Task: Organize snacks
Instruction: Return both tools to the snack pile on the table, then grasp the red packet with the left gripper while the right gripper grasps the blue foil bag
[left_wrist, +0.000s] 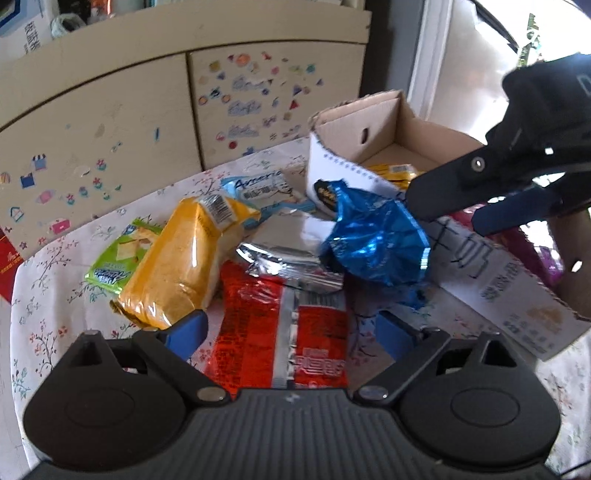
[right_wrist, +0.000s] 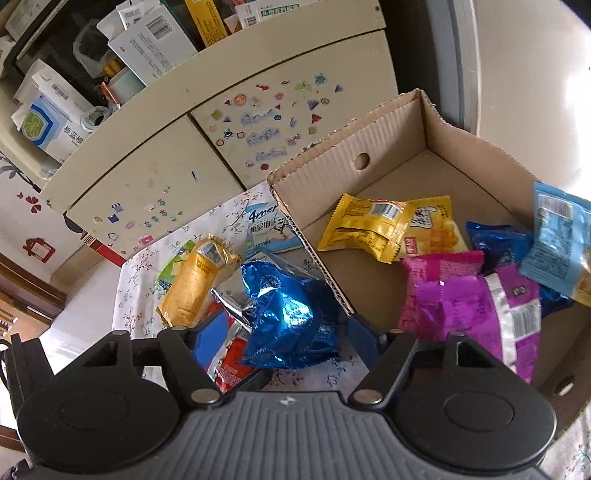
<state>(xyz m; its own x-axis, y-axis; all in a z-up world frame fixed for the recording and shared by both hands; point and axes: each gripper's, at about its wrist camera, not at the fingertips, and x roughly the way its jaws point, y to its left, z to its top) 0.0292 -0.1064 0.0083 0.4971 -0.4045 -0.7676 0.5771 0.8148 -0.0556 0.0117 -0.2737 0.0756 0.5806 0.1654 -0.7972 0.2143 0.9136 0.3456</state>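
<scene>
The right claw (right_wrist: 273, 328) has its blue fingers apart around the crinkled blue foil snack packet (right_wrist: 291, 310), which sits between them; whether the pads already press it cannot be told. The left claw (left_wrist: 291, 328) hangs wide apart and empty over the red foil packet (left_wrist: 284, 325). The blue packet lies on the floral tabletop (left_wrist: 55, 280), touching the near-left wall of the open cardboard box (right_wrist: 424, 122). It looks light, soft and slippery (the foil will likely crumple and slide), so the puffed middle seems the safest place to pinch. Beside it to the left lie a silver foil packet (left_wrist: 288, 254) and a yellow wrapped cake (left_wrist: 177, 266). The box already holds yellow, pink, purple and blue packets.
</scene>
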